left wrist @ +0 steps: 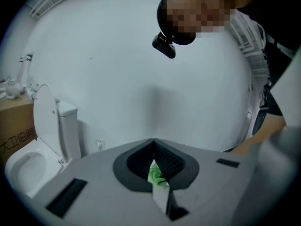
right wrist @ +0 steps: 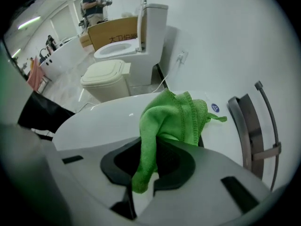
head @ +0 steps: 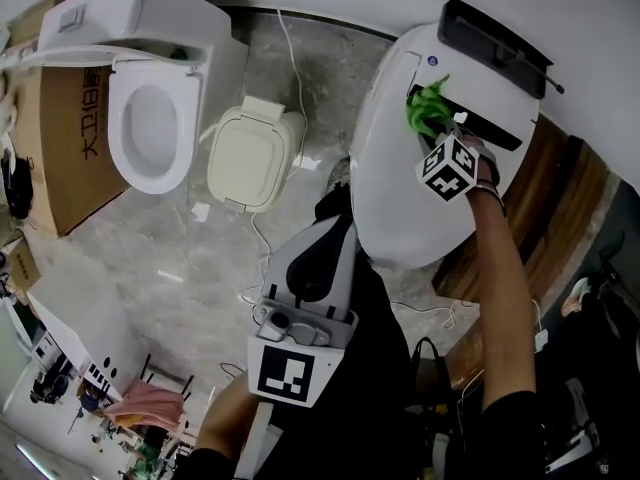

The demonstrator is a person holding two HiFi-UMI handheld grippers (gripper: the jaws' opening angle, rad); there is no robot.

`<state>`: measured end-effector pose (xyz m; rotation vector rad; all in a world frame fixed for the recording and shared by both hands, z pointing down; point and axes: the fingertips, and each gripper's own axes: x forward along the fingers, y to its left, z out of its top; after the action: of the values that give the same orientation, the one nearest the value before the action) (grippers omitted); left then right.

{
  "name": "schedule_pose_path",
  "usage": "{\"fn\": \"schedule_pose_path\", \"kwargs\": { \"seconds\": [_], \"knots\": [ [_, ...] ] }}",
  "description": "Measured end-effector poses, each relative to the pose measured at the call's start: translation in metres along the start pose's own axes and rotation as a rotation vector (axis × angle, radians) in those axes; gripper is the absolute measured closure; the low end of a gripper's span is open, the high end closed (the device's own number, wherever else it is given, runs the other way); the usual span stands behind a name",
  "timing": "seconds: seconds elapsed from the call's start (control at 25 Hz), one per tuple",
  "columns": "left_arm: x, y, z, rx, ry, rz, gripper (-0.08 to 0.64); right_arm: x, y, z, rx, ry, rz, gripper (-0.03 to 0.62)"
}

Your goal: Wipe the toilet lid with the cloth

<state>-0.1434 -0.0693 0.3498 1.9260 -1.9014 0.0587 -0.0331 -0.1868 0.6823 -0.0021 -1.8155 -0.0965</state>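
Two grippers showed, only one of them on the task. The right gripper (head: 437,133) reached out over the closed white toilet lid (head: 400,203), and its jaws were clamped on the green cloth (right wrist: 174,114). One fold of the cloth ran down between the dark pads, while the rest bunched up just past the tips and rested on the lid. The cloth sat near the lid's rear edge, just beside a small round blue sticker (right wrist: 215,108) and close to the dark panel (head: 495,46) that ran across behind the lid. The front of the lid, nearest the person, lay bare.

The left gripper (left wrist: 154,147) was held back near the person's body, off the front edge of the lid and well apart from the cloth. Its jaws were drawn together, tips meeting, gripping nothing. Only a narrow slit stayed between the pads, through which a scrap of green and white showed.

Across the grey stone floor (head: 200,268) stood a second toilet (head: 150,118) with its lid raised, a cardboard box (head: 60,138) beside it, and a cream lidded bin (head: 250,153) between the two toilets. A white cable (head: 290,63) trailed down along the floor by the bin.
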Motion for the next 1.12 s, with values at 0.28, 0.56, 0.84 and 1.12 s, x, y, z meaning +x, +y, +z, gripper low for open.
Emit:
{"fn": "schedule_pose_path", "kwargs": {
  "seconds": [0.28,0.56,0.84,1.12],
  "knots": [
    [-0.015,0.016,-0.001,-0.015,-0.018,0.033,0.551,0.009,0.015,0.027,-0.222,0.055,0.019,0.522],
    [-0.036,0.028,-0.004,-0.024,-0.042,0.080,0.551,0.011,0.031,0.032,-0.414,0.098,0.063,0.522],
    [-0.065,0.015,-0.014,-0.028,-0.071,0.108,0.551,0.015,0.069,0.032,-0.473,0.087,0.061,0.523],
    [-0.102,0.001,-0.029,-0.016,-0.095,0.135,0.551,0.017,0.118,0.019,-0.538,0.098,0.060,0.523]
  ]
}}
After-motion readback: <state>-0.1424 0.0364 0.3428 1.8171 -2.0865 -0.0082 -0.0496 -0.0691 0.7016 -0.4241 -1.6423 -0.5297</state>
